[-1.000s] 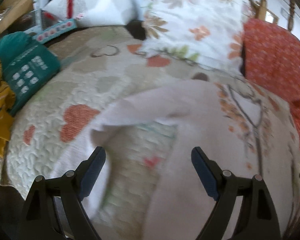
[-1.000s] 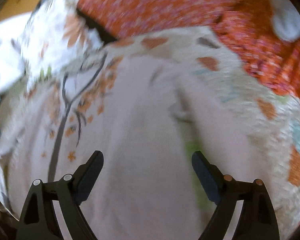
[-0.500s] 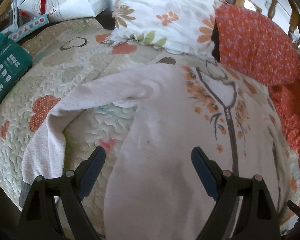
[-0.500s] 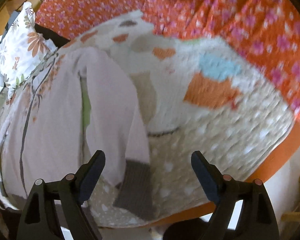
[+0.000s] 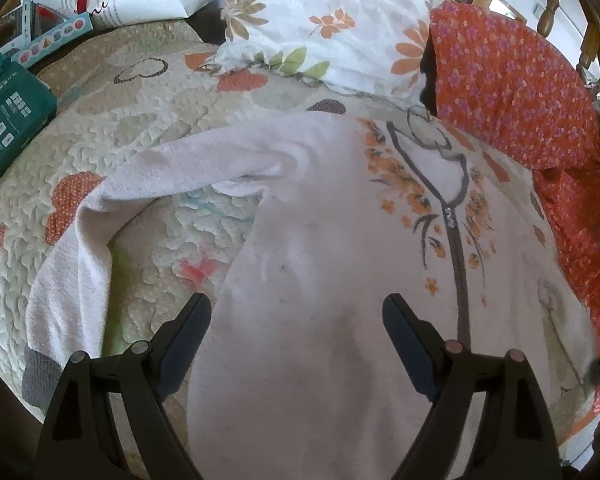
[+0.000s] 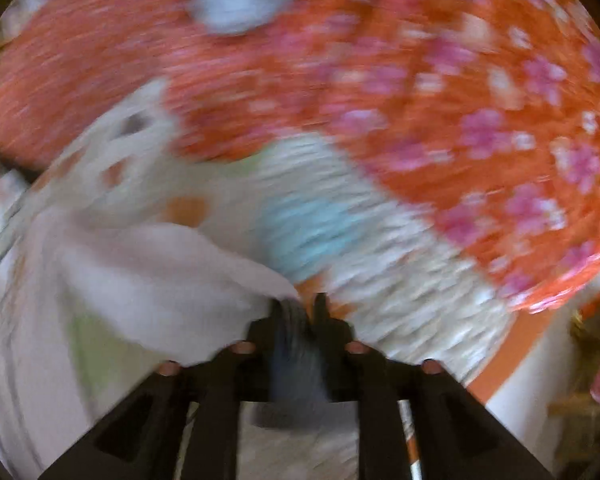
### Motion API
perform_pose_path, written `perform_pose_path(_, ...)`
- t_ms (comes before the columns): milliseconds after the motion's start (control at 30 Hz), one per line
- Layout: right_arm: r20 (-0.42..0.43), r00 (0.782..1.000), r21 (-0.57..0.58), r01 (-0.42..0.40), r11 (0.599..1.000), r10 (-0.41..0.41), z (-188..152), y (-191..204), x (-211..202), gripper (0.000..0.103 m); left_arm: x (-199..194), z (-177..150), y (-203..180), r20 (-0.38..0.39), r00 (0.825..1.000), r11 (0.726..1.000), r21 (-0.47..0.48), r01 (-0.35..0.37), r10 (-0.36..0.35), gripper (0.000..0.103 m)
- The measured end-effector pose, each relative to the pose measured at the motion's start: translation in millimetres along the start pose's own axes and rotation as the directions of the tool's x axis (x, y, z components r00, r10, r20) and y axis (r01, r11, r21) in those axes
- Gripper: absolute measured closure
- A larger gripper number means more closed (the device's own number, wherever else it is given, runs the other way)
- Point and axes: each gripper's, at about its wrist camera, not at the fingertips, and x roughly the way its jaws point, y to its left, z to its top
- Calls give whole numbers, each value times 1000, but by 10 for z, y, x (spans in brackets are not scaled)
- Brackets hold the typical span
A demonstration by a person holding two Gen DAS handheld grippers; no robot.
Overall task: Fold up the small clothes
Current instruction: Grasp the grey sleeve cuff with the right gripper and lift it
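A bed covered by a quilted bedspread point(image 5: 140, 128) with heart patches is shown, with a floral pillow point(image 5: 332, 24) and an orange flowered blanket point(image 5: 512, 92) at its far side. Spread flat across the bedspread is the task's garment, a pale pink top point(image 5: 320, 248) with a dark zip line and orange flower print down its front; one sleeve point(image 5: 100, 216) is stretched out to the left in the left wrist view and ends in a grey cuff point(image 5: 40, 376). The left claw point(image 5: 296, 344) is held wide apart above the body of the top, with nothing gripped. In the right wrist view the right claw point(image 6: 298, 312) is seen closing, its jaws narrow, with the other grey cuff point(image 6: 296, 344) between them and the pale sleeve trailing off to the left. The step in hand is judged to be the taking up of this sleeve for the first fold; the next move would call for the sleeve to be carried across and laid over the chest, kept flat. The right wrist view is heavily blurred, so the firmness of the grip cannot be confirmed. The hem of the top is cut off by the frame edge and the claw arms, and the right claw is only a dark smear at the edge of the left wrist view
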Motion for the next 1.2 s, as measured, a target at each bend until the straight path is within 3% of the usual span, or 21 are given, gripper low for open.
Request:
perform_pose_path(67, 10, 999, 84, -53, 995, 52, 32, -157, -81, 74, 2, 0, 7, -2, 1000, 1000, 2, -1, 1, 16)
perform_pose_path(167, 8, 993, 131, -117, 984, 117, -80, -291, -166, 55, 25, 12, 21, -21, 1000, 1000, -14, 8, -9, 16)
perform_pose_path(200, -6, 989, 146, -144, 979, 146, -145, -323, -169, 54, 31, 14, 25, -28, 999, 1000, -21, 15, -16, 16)
perform_pose_path(333, -64, 933, 277, -325, 904, 355, -484, -409, -139, 52, 38, 18, -13, -38, 999, 999, -14, 35, -36, 16)
perform_pose_path(400, -95, 915, 320, -345, 882, 393, -644, -300, -28, 50, 35, 10, -43, -35, 999, 999, 2, 35, -34, 16)
perform_pose_path(500, -103, 928, 360, -300, 883, 357, -665, -279, 207, 50, 31, 5, -57, -31, 999, 999, 4, 32, -32, 16)
perform_pose_path(667, 8, 979, 350, -195, 916, 205, -335, -199, 342, 50, -41, 94, 122, -5, 1000, 1000, -24, 10, -11, 16)
perform_pose_path(767, 6, 982, 313, -181, 932, 189, -120, -46, 426, 98, -165, 285, 390, 9, 1000, 995, -100, 4, -3, 16)
perform_pose_path(833, 32, 979, 279, -203, 939, 202, -32, 58, 310, 98, -280, 441, 568, 38, 999, 987, -158, 18, -12, 16)
perform_pose_path(933, 86, 971, 149, -233, 961, 222, 131, 523, 11, 98, -474, 702, 819, 122, 992, 978, -207, -2, 28, 15)
perform_pose_path(1000, 94, 951, 68, -301, 951, 294, 180, 912, -201, 98, -531, 811, 933, 163, 985, 975, -221, -25, 63, 15)
perform_pose_path(1100, 75, 913, -79, -396, 915, 402, 175, 1729, -482, 98, -542, 848, 1175, 201, 973, 960, -275, -56, 114, 15)
perform_pose_path(1200, 14, 870, -193, -481, 855, 493, 12, 2526, -630, 98, -476, 844, 1381, 154, 984, 944, -329, -34, 89, 15)
